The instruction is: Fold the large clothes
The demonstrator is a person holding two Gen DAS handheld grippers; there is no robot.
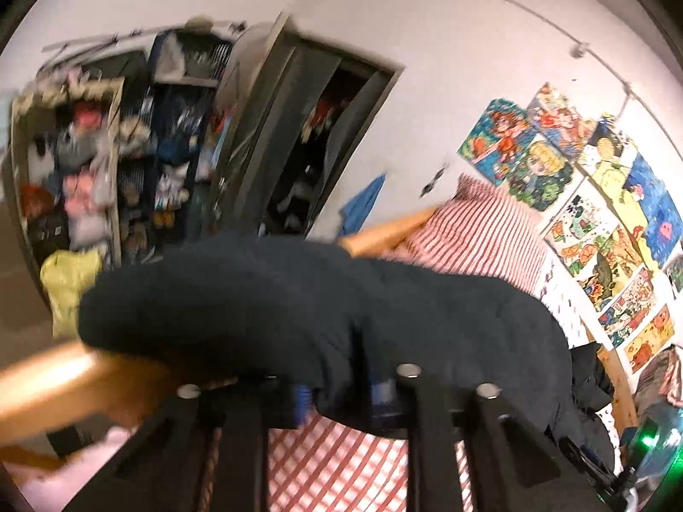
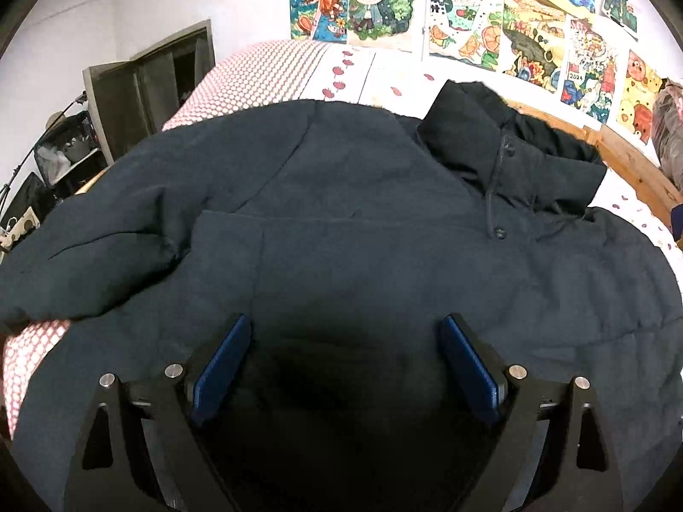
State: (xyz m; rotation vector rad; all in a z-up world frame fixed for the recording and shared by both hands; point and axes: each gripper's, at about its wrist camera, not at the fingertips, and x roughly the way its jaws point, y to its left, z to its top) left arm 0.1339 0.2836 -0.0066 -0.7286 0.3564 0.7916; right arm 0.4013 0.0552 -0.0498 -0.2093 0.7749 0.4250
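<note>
A large dark navy hooded jacket (image 2: 363, 222) lies spread on the bed, its hood (image 2: 503, 158) toward the wall and one sleeve (image 2: 98, 247) folded across at the left. My right gripper (image 2: 343, 337) is open just above the jacket's body, blue pads (image 2: 222, 367) wide apart and empty. In the left wrist view, my left gripper (image 1: 341, 392) is shut on a bulky fold of the jacket (image 1: 299, 298), lifted above the red-checked bedding (image 1: 341, 465). The view is motion-blurred.
The bed has a red-and-white checked cover (image 2: 256, 77) and a wooden frame (image 1: 55, 384). Colourful drawings (image 2: 491, 30) cover the wall behind it. An open dark wardrobe (image 1: 307, 141) and cluttered shelves (image 1: 106, 170) stand past the foot of the bed.
</note>
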